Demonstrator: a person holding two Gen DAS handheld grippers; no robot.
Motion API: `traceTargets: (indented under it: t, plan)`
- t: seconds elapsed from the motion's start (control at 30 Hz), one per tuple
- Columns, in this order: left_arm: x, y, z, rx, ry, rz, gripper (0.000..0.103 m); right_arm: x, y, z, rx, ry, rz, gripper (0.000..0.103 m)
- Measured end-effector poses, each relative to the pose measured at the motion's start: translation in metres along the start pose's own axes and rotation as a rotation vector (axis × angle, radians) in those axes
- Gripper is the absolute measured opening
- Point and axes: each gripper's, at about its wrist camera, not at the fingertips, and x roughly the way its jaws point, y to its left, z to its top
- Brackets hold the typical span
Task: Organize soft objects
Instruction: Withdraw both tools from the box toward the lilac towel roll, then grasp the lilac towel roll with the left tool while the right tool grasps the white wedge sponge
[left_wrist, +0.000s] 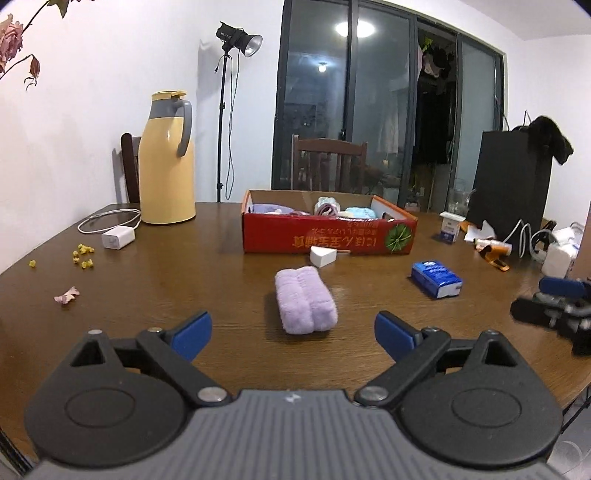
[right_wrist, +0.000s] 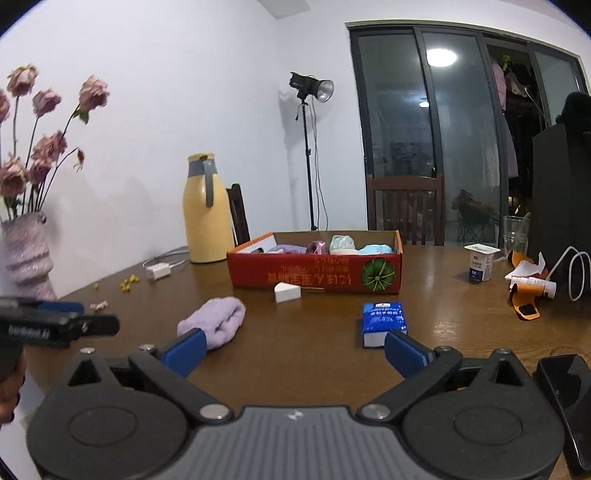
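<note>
1. left gripper (left_wrist: 293, 334) has its blue-padded jaws spread wide and empty above a brown wooden table (left_wrist: 184, 295).
2. a folded lilac towel (left_wrist: 305, 300) lies on the table just ahead of it.
3. right gripper (right_wrist: 293, 350) likewise gapes, empty.
4. a blue tissue pack (right_wrist: 384, 323) lies by its right finger.
5. a red cardboard box (left_wrist: 328, 236) of soft items stands beyond.

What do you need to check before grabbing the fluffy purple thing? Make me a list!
1. Left gripper open: ok, blue pads wide apart.
2. Left gripper empty: ok.
3. Purple towel lined up ahead of the left gripper: ok.
4. Nothing on top of the towel: ok; white wedge lies apart.
5. Room in the red box: cannot tell, several soft things already inside.
6. Right gripper out of the way: ok, off to the side, open and empty.
</note>
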Motion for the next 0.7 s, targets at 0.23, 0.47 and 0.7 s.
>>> traceTargets:
  t: [0.23,0.47,0.7]
  plan:
    - [0.009,-0.004,-0.005,0.013,0.025,-0.01,0.097,0.007,-0.003,-0.001,-0.015,0.036,-0.02,0.102]
    - [0.04,-0.003,-0.004,-0.022,0.091,-0.039,0.097,0.032,-0.022,-0.006,0.035,0.079,-0.044,0.1]
    - [0.087,-0.008,0.007,-0.03,0.115,-0.03,0.097,0.068,-0.04,0.002,0.067,0.112,-0.045,0.094]
